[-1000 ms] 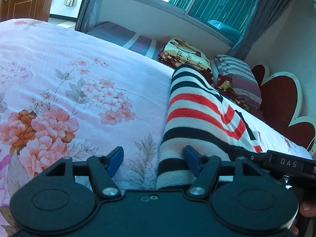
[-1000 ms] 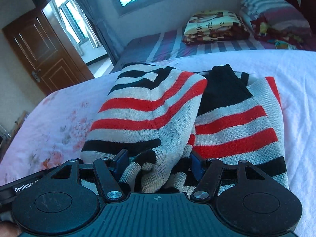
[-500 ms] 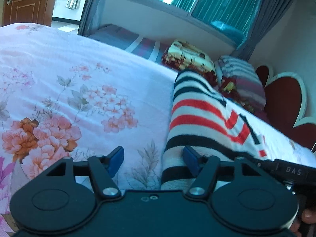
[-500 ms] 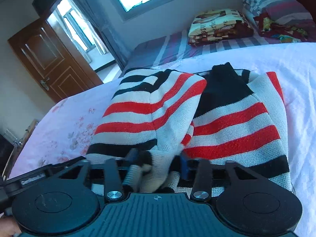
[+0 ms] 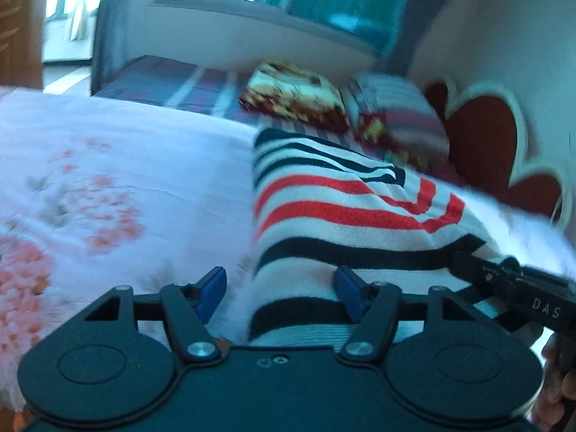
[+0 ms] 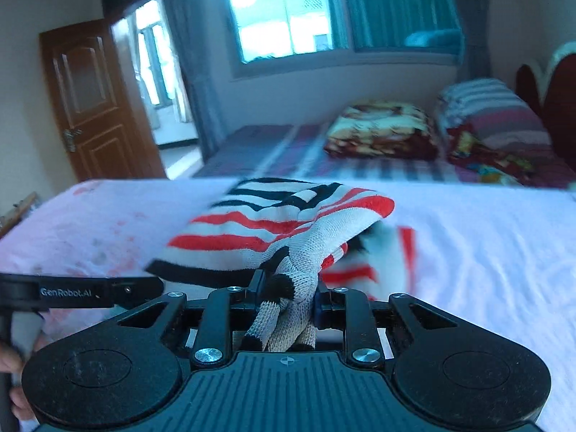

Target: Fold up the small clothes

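Observation:
A small knitted sweater [image 5: 342,212] with red, black and white stripes lies on a pink floral bedsheet [image 5: 126,187]. My left gripper [image 5: 279,286] is open, its blue fingertips [image 5: 212,288] straddling the sweater's near left edge. My right gripper [image 6: 286,288] is shut on a bunched part of the sweater [image 6: 288,226] and holds that part lifted off the bed. The rest of the sweater sags to the sheet [image 6: 486,252] behind it. Both views are blurred by motion.
Folded blankets and pillows [image 6: 385,129] lie on a striped bed beyond. A red heart-shaped headboard [image 5: 486,144] stands at the right. A brown door [image 6: 93,104] and a window [image 6: 280,14] are at the back. The right gripper's body [image 5: 518,291] shows in the left wrist view.
My right gripper closed on the sweater's bunched edge and lifted it off the bed. My left gripper stayed open and shifted a little along the sweater's edge.

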